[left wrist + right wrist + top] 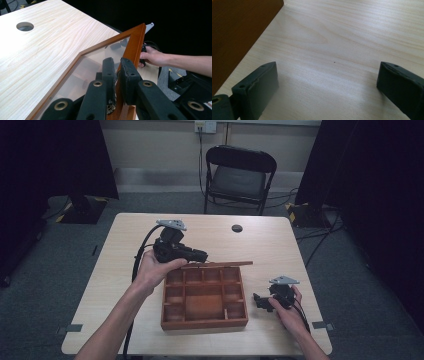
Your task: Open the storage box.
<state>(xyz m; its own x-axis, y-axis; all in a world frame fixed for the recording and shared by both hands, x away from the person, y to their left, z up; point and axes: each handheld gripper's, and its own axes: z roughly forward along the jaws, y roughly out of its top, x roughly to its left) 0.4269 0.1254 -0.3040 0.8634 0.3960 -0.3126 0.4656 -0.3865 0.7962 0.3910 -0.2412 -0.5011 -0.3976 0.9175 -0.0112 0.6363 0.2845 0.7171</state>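
the pale wooden table (125, 285) carries a brown wooden box (205, 297) with small compartments around a larger middle one. its glass-paned lid (220, 265) stands raised along the far edge (frame of the same brown wood). the left gripper (117, 72) has its jaws pinched on the lid's frame. the right gripper (327, 82) rests on the table just beside the box, jaws wide apart, holding nothing.

no text, label, brand or number can be read anywhere (the box, the table and the grippers bear none that shows)
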